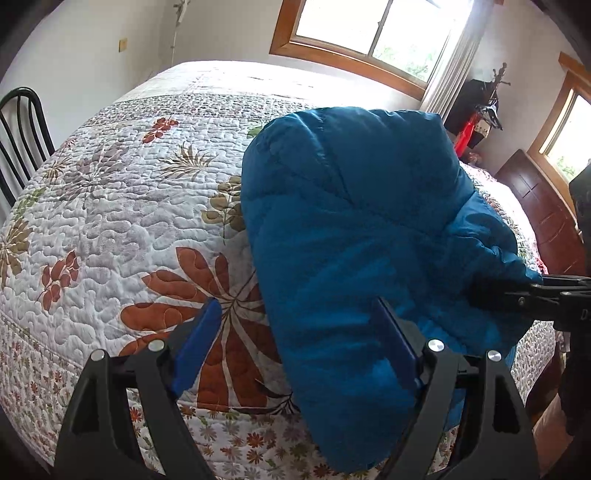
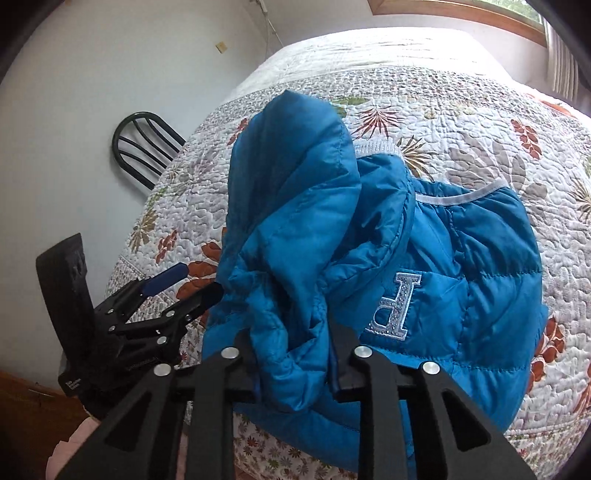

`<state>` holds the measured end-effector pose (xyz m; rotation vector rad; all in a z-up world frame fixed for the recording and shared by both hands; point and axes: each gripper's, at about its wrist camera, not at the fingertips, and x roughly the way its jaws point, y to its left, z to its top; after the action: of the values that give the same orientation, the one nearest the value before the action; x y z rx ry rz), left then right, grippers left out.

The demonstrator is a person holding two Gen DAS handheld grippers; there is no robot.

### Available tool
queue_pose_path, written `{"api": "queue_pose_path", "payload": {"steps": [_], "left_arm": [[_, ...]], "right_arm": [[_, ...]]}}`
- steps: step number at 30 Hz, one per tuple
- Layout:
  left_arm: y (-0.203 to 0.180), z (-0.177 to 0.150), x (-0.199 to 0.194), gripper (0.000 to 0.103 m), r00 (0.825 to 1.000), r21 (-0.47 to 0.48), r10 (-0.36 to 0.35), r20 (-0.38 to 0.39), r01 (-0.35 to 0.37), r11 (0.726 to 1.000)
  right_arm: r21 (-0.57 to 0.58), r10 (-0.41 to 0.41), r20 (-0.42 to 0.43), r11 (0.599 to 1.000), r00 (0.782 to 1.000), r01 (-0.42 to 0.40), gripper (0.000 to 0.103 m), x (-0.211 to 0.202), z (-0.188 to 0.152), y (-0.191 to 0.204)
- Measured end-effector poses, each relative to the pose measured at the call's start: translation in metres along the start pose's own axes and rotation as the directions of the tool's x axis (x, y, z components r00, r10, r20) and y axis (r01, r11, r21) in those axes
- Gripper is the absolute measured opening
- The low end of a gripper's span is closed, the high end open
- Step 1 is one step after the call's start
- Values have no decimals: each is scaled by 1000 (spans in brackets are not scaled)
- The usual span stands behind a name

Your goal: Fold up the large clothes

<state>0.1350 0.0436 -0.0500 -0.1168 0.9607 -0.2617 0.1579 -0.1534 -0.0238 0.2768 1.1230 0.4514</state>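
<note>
A blue puffer jacket (image 1: 351,221) lies bunched near the front edge of the bed, with a white letter P (image 2: 399,310) stitched on it. In the right wrist view, my right gripper (image 2: 297,354) is shut on a crumpled fold of the jacket (image 2: 480,258), and a padded part stands up behind it. My left gripper (image 1: 297,343) is open: the jacket's left edge lies between its blue pads (image 1: 199,347) without being pressed. The right gripper (image 1: 517,295) reaches into the jacket from the right. The left gripper (image 2: 184,288) shows at the jacket's left edge.
A floral quilt (image 1: 110,221) covers the bed. A black metal chair (image 1: 22,129) stands by the wall at the left. A window (image 1: 369,29) is behind the bed. Dark wooden furniture (image 1: 535,206) and a coat stand (image 1: 487,103) are at the right.
</note>
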Motion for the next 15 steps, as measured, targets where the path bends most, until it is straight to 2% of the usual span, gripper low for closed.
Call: {"api": "queue_pose_path", "payload": {"steps": [3, 6, 10, 13, 15], "left_arm": [[-3, 0, -2, 82, 1000, -8, -11, 1, 11, 1000], [-10, 2, -10, 82, 999, -9, -19, 28, 20, 1000], [-32, 4, -26, 82, 995, 27, -34, 90, 32, 999], [-58, 4, -27, 82, 992, 79, -52, 111, 43, 996], [-80, 3, -19, 82, 993, 121, -71, 97, 59, 991]], "right_arm": [[4, 18, 43, 1000, 999, -18, 16, -18, -7, -2], [-23, 13, 123, 1000, 992, -10, 15, -49, -15, 5], [-36, -1, 266, 999, 964, 11, 14, -105, -35, 1], [27, -46, 341, 999, 939, 39, 14, -130, -58, -21], [114, -103, 343, 991, 934, 67, 14, -130, -74, -49]]}}
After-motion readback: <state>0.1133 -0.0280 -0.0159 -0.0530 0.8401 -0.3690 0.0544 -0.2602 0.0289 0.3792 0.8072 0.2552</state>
